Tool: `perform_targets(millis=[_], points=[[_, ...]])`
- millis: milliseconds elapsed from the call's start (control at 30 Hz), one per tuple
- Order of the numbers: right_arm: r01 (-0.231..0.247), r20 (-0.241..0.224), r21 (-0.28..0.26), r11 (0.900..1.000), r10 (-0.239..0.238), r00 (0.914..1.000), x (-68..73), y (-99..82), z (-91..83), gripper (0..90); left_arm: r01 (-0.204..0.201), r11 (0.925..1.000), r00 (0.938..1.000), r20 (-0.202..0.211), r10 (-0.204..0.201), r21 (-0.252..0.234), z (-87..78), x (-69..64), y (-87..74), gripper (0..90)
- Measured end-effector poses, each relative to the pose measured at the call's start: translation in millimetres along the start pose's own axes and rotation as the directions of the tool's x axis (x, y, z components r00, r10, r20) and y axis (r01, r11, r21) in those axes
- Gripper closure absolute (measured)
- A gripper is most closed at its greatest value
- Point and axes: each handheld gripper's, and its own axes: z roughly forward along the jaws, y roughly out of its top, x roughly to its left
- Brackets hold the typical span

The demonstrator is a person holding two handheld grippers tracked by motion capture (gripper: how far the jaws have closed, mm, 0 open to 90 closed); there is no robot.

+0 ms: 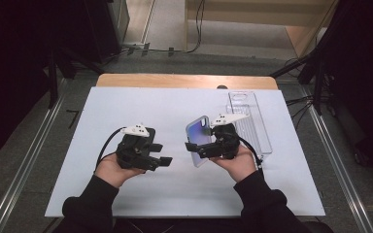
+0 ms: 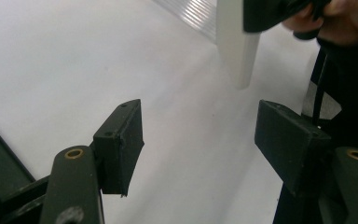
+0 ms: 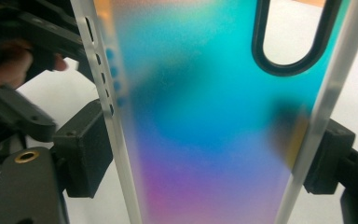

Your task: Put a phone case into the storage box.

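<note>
My right gripper [image 1: 200, 148] is shut on an iridescent phone case [image 1: 199, 137], held tilted above the white table. In the right gripper view the case [image 3: 205, 116] fills the space between both jaws, blue-green fading to pink, with a black-rimmed camera cutout [image 3: 290, 42] at the top. My left gripper [image 1: 161, 154] stands open over the table, left of the case, with nothing between its jaws. In the left gripper view its gap [image 2: 200, 140] frames bare table, and the case's pale edge [image 2: 237, 46] hangs beyond it.
A clear plastic package [image 1: 250, 121] lies flat at the back right of the white table [image 1: 126, 107]. The table's wooden edge [image 1: 184, 80] shows at the far side. Dark stands and cables surround the table on the floor.
</note>
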Motion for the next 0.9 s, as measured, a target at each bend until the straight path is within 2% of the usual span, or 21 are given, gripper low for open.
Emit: perform_targets(millis=[133,300,433,567,633,700,900], points=[[0.028,-0.024,0.003,0.9996,-0.028,0.9993,-0.3,2.7,-6.1,16.8,-0.003,0.9999,1.0,-0.006,0.003,0.013,0.9,1.9,-10.9,32.5],[0.037,-0.028,0.001,0.9993,-0.037,0.9989,-1.6,4.0,-9.6,16.8,0.027,0.9996,0.9996,0.001,-0.027,0.006,-1.2,4.7,-21.8,32.5],[0.033,-0.03,0.005,0.9995,-0.033,0.999,-4.0,5.2,-12.9,16.8,0.019,0.9998,0.9998,-0.004,-0.019,0.01,-2.1,3.9,-28.2,32.5],[0.02,-0.017,0.003,0.9998,-0.02,0.9997,-7.1,8.1,-18.7,16.8,0.015,0.9997,0.9997,-0.019,-0.014,0.02,-2.5,2.9,-35.5,32.5],[0.008,0.004,-0.002,1.0,-0.008,1.0,-8.8,10.1,-22.5,16.8,0.016,0.9995,0.9994,-0.029,-0.016,0.027,-3.5,3.9,-38.8,32.5],[-0.005,0.045,-0.011,0.9999,0.005,0.999,-12.2,13.0,-29.1,16.8,0.03,0.9993,0.9986,-0.044,-0.029,0.022,-5.9,5.0,-42.7,32.5],[-0.034,0.082,-0.047,0.9983,0.037,0.9959,-21.0,19.0,-44.3,16.8,0.047,0.9989,0.9969,-0.064,-0.047,0.002,-10.2,5.9,-47.3,32.5]])
